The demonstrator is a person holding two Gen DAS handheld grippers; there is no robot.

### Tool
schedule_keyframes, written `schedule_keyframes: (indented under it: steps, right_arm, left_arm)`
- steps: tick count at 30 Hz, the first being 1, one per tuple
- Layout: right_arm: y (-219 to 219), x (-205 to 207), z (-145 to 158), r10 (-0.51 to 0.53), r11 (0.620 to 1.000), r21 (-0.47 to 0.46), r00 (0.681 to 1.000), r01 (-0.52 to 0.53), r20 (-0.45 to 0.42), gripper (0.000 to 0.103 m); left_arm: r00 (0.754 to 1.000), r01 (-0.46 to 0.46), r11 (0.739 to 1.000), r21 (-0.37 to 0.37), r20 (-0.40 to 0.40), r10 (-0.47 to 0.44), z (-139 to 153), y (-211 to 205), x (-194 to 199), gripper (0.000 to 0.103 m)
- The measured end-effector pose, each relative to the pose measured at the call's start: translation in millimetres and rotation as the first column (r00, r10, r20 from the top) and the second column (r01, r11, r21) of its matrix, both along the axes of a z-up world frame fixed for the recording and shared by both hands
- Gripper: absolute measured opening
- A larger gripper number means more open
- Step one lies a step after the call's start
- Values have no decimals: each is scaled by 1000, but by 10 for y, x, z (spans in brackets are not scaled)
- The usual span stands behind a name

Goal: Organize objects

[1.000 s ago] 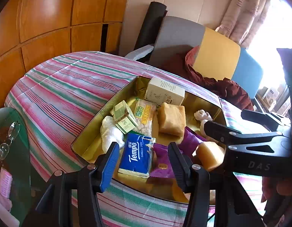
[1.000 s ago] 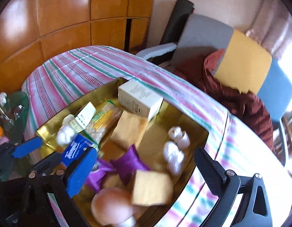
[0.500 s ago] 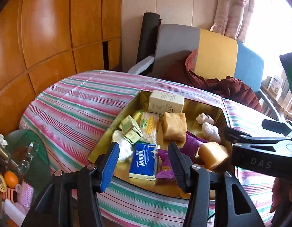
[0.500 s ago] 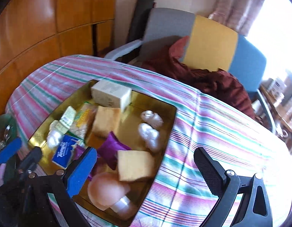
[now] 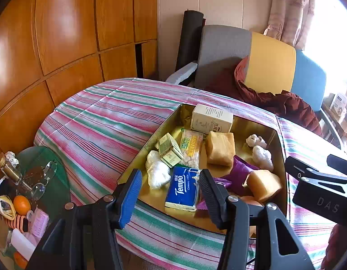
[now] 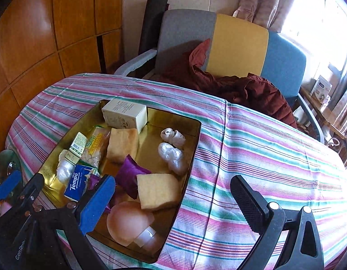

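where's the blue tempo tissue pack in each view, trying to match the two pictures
Left wrist view: the blue Tempo tissue pack lies at lower centre, at the gold tray's near edge, seen between the left gripper's fingers.
Right wrist view: the pack sits at lower left in the tray, just left of the right gripper's blue finger.
Shared landmark: the white carton at the tray's far corner.
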State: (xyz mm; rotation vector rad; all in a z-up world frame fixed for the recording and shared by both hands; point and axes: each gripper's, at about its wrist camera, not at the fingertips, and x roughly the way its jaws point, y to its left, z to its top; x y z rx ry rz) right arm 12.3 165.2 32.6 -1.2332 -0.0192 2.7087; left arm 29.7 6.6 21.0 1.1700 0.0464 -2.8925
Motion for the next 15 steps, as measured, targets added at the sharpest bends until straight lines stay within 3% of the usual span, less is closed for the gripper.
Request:
schedule_keyframes:
  steps: [6,15]
  right_arm:
    - [8,2,-36,-14,1000,-5,1000,14,2,103]
    - [58,2,-70,-29,999,-18,1000,30,8,103]
  left_arm:
    - [999,29,999,22,21,-29,-11,25,14,54]
    - [1000,14,1000,-16,-4,-14,-19,83,51,54]
